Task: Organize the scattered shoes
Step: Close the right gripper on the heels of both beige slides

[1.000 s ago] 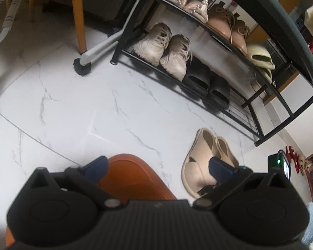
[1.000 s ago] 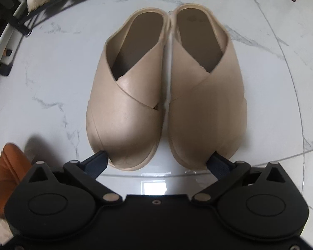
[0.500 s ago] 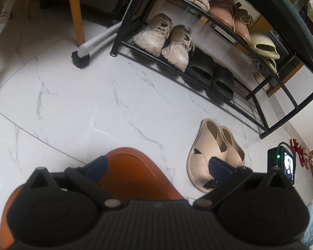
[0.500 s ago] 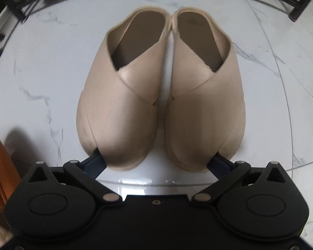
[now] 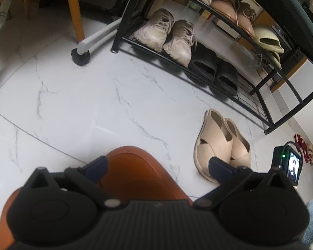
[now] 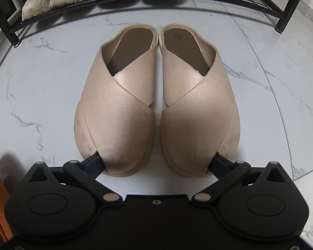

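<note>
A pair of beige cross-strap sandals [image 6: 156,104] stands side by side on the white marble floor, toes toward me. My right gripper [image 6: 156,160] is open, and its fingers [image 6: 94,162] straddle the outer sides of both toes, partly hidden behind them. In the left wrist view the same beige sandals [image 5: 221,143] sit in front of the black shoe rack [image 5: 260,112]. My left gripper [image 5: 156,163] is open and hovers over an orange rounded object [image 5: 135,170], holding nothing.
The rack holds cream sneakers [image 5: 164,35], black slides [image 5: 215,73], tan lace-ups [image 5: 233,10] and pale slides [image 5: 267,39]. A wooden leg [image 5: 75,10] and a grey tube foot [image 5: 81,52] stand at the left. A small lit screen [image 5: 290,164] sits at the right.
My right gripper has moved forward toward the sandals, so their toes now sit between its fingers and the rack shows behind. The left wrist view has drawn back a little.
</note>
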Available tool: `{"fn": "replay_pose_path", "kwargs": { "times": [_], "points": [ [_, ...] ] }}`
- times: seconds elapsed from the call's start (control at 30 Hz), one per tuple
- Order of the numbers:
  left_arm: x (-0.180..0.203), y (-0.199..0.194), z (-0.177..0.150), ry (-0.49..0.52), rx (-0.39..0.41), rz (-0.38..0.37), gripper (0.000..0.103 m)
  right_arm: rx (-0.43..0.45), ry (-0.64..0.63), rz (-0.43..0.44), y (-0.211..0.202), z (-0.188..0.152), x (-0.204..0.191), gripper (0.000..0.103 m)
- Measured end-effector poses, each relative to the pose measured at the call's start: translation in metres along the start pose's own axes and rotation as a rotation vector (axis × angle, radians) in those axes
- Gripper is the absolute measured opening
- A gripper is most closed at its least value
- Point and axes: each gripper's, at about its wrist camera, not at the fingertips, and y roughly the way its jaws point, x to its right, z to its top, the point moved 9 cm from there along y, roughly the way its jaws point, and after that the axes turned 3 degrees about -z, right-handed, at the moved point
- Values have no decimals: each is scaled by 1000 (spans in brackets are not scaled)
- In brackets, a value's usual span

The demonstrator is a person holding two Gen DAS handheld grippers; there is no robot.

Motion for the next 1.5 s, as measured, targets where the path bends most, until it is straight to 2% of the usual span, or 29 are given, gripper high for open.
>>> {"fn": "replay_pose_path", "kwargs": {
  "times": [0.1,0.17,0.27,0.33,0.4,0.47,0.53,0.57,0.63,0.67,0.87,1.03,1.13,1.23,1.3,1.5],
  "points": [
    [-1,1,0,-4,-2,4,102,26,-1,-2,0,3,-4,88],
    [-2,1,0,-5,-3,7,102,35,3,-7,0,4,-4,86],
    [-2,2,-1,-9,-7,9,102,50,10,-15,1,5,-3,90],
    [-2,3,-2,-9,-12,11,102,59,14,-20,1,6,-2,103],
    [-2,5,-3,-9,-18,13,102,69,18,-25,1,7,-1,102],
    [-3,6,-3,-10,-22,11,102,86,5,-18,-1,8,-4,92],
    [-3,5,-2,-11,-19,10,102,126,-23,-14,-9,13,-10,71],
    [-3,5,-2,-12,-17,10,102,149,-32,-9,-13,15,-12,65],
    [-4,5,-1,-16,-16,10,102,194,-47,3,-23,20,-15,44],
    [-5,5,-1,-21,-17,10,102,208,-48,10,-26,21,-15,42],
    [-8,5,-1,-44,-20,5,102,343,-85,23,-55,33,-21,41],
    [-8,4,1,-47,-14,0,102,411,-119,31,-73,42,-27,41],
    [-8,4,1,-49,-12,-3,102,448,-172,7,-84,40,-33,41],
    [-7,4,2,-49,-10,-5,102,525,-270,-66,-98,39,-44,41],
    [-9,3,2,-50,-8,-6,102,558,-317,-79,-103,37,-52,41],
    [-10,4,2,-56,-11,-7,102,586,-454,-134,-104,30,-71,41]
  ]
}}
